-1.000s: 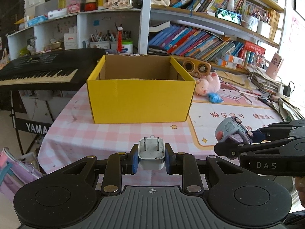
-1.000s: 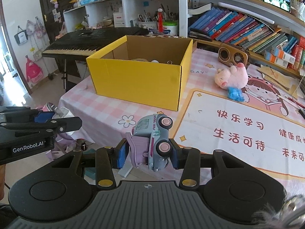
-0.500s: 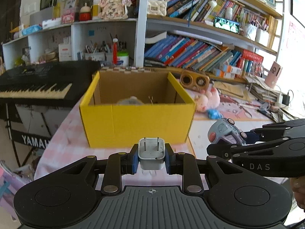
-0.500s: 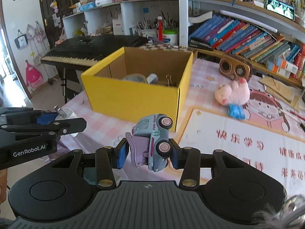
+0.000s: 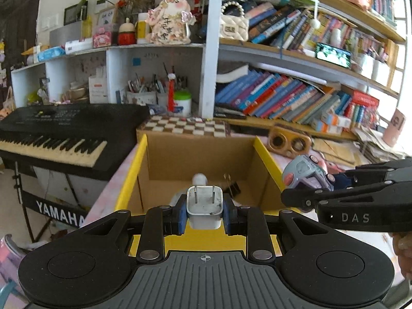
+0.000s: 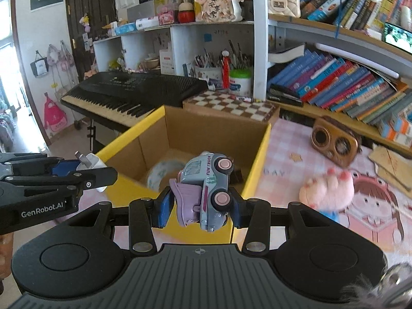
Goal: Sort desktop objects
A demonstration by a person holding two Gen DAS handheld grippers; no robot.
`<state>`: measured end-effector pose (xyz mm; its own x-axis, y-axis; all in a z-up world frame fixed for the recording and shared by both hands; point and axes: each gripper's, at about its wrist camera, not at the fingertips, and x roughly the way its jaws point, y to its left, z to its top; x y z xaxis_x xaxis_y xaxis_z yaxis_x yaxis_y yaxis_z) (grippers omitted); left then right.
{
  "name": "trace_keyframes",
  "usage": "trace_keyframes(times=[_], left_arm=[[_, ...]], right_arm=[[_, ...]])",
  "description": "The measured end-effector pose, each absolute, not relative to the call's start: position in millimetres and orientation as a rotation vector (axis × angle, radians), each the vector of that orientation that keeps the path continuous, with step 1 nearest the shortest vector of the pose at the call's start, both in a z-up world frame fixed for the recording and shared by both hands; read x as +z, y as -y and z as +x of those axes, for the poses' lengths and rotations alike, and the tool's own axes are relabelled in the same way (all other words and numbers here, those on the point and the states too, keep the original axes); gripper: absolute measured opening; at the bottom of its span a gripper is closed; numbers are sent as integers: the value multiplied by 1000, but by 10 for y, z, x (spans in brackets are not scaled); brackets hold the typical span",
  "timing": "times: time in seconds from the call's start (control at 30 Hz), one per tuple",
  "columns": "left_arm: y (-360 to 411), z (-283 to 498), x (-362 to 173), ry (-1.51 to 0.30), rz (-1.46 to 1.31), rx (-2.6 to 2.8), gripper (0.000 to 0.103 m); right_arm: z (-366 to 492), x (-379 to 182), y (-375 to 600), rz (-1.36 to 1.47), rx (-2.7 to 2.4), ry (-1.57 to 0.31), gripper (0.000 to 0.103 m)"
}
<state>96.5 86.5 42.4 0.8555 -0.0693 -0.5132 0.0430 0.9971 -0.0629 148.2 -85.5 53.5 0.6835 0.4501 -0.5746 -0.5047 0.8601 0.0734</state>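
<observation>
My left gripper (image 5: 204, 215) is shut on a white plug charger (image 5: 204, 206), prongs up, held over the near wall of the yellow cardboard box (image 5: 131, 177). In the right wrist view my right gripper (image 6: 200, 206) is shut on a grey-blue and purple toy truck (image 6: 206, 188), held on its side above the near right corner of that box (image 6: 257, 164). The truck (image 5: 305, 172) and the right gripper (image 5: 309, 180) also show at the right of the left wrist view. The left gripper (image 6: 90, 166) with the charger (image 6: 92, 162) shows at the left of the right wrist view. Inside the box lie a tape roll (image 6: 161, 175) and a binder clip (image 5: 231, 186).
A pink checked table (image 6: 283, 149) carries the box, a wooden speaker (image 6: 334, 141), a pink plush pig (image 6: 327, 190) and a chessboard (image 5: 185, 127). A black keyboard (image 5: 59, 134) stands at the left. Crowded bookshelves (image 5: 296, 97) rise behind.
Both grippers have moved forward and up toward the box, from before its front wall to over its near edge. The box's inside now shows. Both grips are unchanged.
</observation>
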Motion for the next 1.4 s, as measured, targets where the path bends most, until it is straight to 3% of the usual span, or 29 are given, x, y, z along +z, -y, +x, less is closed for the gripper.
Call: trace_keyframes(times=[0.5,0.97,1.4], left_arm=[[-609,1851,200,-637,-17,-60,25],[-266,2249,-279,-848,-32,-158,25],[-277,2286,-320,-881,-68,-171,25]], right_arm=[[2606,625,707,-132,590,-570,41],[3219,48,185,-350,797,-845,41],[3305,-219,-29,-530,861,-926,41]])
